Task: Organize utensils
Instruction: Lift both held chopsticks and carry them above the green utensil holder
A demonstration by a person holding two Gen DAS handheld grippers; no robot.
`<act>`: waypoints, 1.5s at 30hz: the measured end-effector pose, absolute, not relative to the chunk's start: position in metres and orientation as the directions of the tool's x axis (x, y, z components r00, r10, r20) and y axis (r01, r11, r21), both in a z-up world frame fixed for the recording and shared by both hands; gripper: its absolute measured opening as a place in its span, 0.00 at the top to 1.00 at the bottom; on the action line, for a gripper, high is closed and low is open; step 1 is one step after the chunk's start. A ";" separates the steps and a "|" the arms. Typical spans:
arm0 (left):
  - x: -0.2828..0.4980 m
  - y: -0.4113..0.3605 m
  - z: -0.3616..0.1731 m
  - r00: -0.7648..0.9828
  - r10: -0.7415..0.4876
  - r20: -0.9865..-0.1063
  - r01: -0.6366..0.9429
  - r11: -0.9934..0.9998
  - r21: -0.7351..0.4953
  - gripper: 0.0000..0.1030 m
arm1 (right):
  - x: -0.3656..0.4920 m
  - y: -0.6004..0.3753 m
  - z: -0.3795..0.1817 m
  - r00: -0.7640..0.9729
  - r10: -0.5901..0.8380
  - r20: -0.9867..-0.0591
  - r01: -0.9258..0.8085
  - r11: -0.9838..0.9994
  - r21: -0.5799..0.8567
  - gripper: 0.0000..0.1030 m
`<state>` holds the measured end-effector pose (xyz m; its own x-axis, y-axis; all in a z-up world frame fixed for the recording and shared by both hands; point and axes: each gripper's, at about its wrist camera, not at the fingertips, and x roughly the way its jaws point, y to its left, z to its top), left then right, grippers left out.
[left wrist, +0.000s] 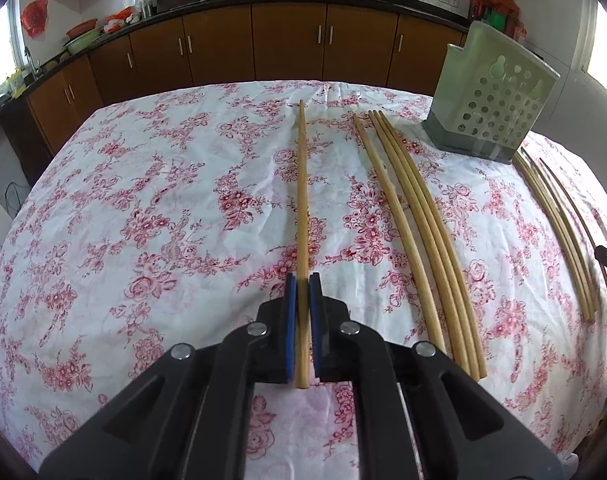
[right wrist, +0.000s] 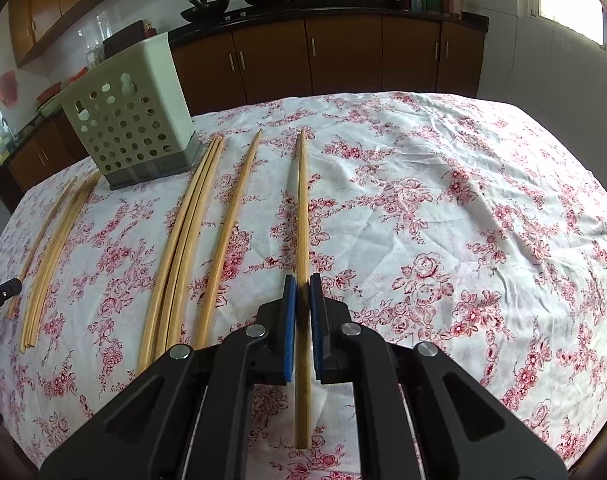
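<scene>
My left gripper (left wrist: 302,282) is shut on a wooden chopstick (left wrist: 302,200) that runs forward along the floral tablecloth. My right gripper (right wrist: 302,283) is shut on another wooden chopstick (right wrist: 302,216), pointing forward the same way. Several more chopsticks lie in a bundle (left wrist: 419,232) to the right in the left wrist view; the bundle also shows in the right wrist view (right wrist: 187,232) with a single chopstick (right wrist: 231,224) beside it. A pale green perforated utensil holder (left wrist: 491,104) stands upright at the back right; in the right wrist view the holder (right wrist: 131,120) is at the back left.
Another group of chopsticks (left wrist: 555,224) lies in front of the holder, and shows at the left in the right wrist view (right wrist: 51,256). The table (left wrist: 143,200) is covered by a white cloth with red flowers. Brown kitchen cabinets (left wrist: 287,48) run behind the table.
</scene>
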<state>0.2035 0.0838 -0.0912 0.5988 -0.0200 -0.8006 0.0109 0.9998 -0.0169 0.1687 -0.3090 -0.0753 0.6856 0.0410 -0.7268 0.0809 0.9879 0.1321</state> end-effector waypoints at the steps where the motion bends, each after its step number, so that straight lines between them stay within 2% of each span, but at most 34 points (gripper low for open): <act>1: 0.202 0.085 -0.087 0.601 -0.021 -0.799 0.009 1.000 -0.019 0.92 | 0.167 -0.309 -0.070 0.696 0.041 -0.717 0.074 0.989 0.128 0.92; 5: 0.197 0.086 -0.058 0.648 -0.031 -0.761 0.019 1.000 -0.024 0.92 | 0.158 -0.304 -0.037 0.773 0.013 -0.635 0.046 0.996 0.077 0.92; 10: 0.195 0.088 -0.011 0.742 -0.045 -0.669 0.043 0.999 -0.019 0.92 | 0.152 -0.308 -0.006 0.833 0.018 -0.552 0.045 0.994 0.101 0.92; 21: 0.192 0.087 0.012 0.780 -0.054 -0.623 0.050 0.998 -0.025 0.92 | 0.148 -0.301 -0.027 0.780 0.021 -0.625 0.057 0.993 0.105 0.92; 36: 0.198 0.097 0.059 0.847 -0.025 -0.531 0.003 0.999 -0.042 0.92 | 0.158 -0.315 0.042 0.878 0.024 -0.479 0.064 0.984 0.167 0.92; 45: 0.208 0.093 0.080 0.862 -0.015 -0.506 0.005 1.000 -0.021 0.92 | 0.172 -0.316 0.069 0.889 0.010 -0.457 0.065 0.987 0.149 0.93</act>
